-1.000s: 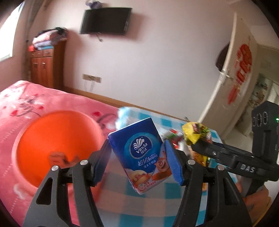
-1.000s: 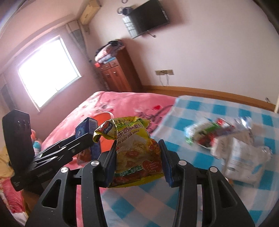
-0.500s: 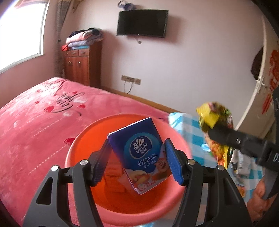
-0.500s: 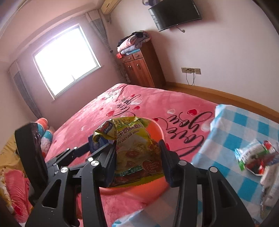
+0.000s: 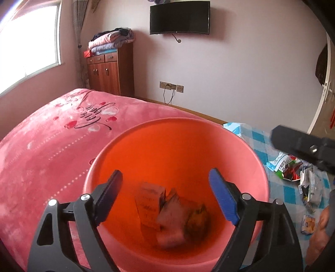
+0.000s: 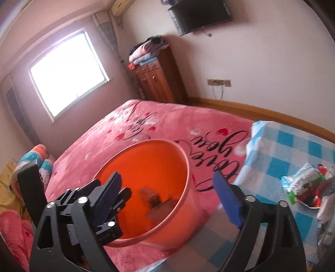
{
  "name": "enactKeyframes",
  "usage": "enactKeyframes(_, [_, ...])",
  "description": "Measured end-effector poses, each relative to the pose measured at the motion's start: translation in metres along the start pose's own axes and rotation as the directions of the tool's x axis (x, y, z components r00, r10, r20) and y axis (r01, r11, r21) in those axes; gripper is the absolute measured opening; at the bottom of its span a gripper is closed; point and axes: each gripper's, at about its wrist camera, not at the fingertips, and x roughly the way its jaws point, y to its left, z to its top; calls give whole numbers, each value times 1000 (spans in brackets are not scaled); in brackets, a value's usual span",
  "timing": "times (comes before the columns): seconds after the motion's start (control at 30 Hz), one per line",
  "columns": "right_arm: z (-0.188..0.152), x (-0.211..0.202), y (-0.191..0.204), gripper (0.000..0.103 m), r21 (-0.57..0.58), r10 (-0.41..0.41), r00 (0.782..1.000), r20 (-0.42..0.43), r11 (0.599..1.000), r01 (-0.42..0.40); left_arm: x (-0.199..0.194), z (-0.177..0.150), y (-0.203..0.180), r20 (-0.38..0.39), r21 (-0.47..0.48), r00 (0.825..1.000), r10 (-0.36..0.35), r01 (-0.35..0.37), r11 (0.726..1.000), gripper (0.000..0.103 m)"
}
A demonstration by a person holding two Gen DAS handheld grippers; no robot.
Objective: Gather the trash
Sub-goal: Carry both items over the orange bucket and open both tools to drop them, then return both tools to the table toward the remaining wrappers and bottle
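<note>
Trash sits in two places right now: a blurred clump of packets (image 5: 173,215) on the floor of the orange basin (image 5: 175,134), and a loose heap of wrappers (image 6: 309,188) over on the right, on the blue checked cloth (image 6: 282,150). Biggest thing in sight is the pink bedspread (image 5: 52,142), running away to the far wall, with the basin standing on it at its near edge, just left of the cloth. Far back, a wooden cabinet (image 5: 108,69) carries folded blankets (image 5: 111,40), and a dark screen (image 5: 180,17) hangs on the wall to its right. Down to the tools: the left gripper (image 5: 167,194) hangs right over the basin mouth, jaws opening, nothing between them. The right gripper (image 6: 169,194) is at the basin's near right rim, its jaws opening too, and they are bare as well. Smallest of all, one little packet (image 5: 307,225) lies alone on the cloth, near right.
</note>
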Motion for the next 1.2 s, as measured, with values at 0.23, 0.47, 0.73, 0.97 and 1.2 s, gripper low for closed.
enactKeyframes(0.23, [-16, -39, -17, 92, -11, -103, 990, 96, 994, 104, -15, 1, -23, 29, 53, 1000, -10, 8, 999, 88])
enactKeyframes(0.47, [-36, -79, -40, 94, 37, -162, 975, 150, 987, 158, -31, -3, -56, 43, 106, 998, -51, 47, 993, 88])
enactKeyframes(0.73, [-61, -113, -71, 94, 95, -239, 954, 181, 970, 224, -43, -9, -96, 44, 165, 994, -99, 91, 982, 88])
enactKeyframes(0.97, [-86, -139, -102, 96, 147, -327, 925, 193, 942, 302, -50, -20, -134, 30, 230, 991, -130, 119, 966, 88])
enactKeyframes(1.2, [-108, -155, -133, 96, 211, -364, 911, 193, 922, 323, -49, -30, -168, 5, 280, 989, -145, 138, 950, 88])
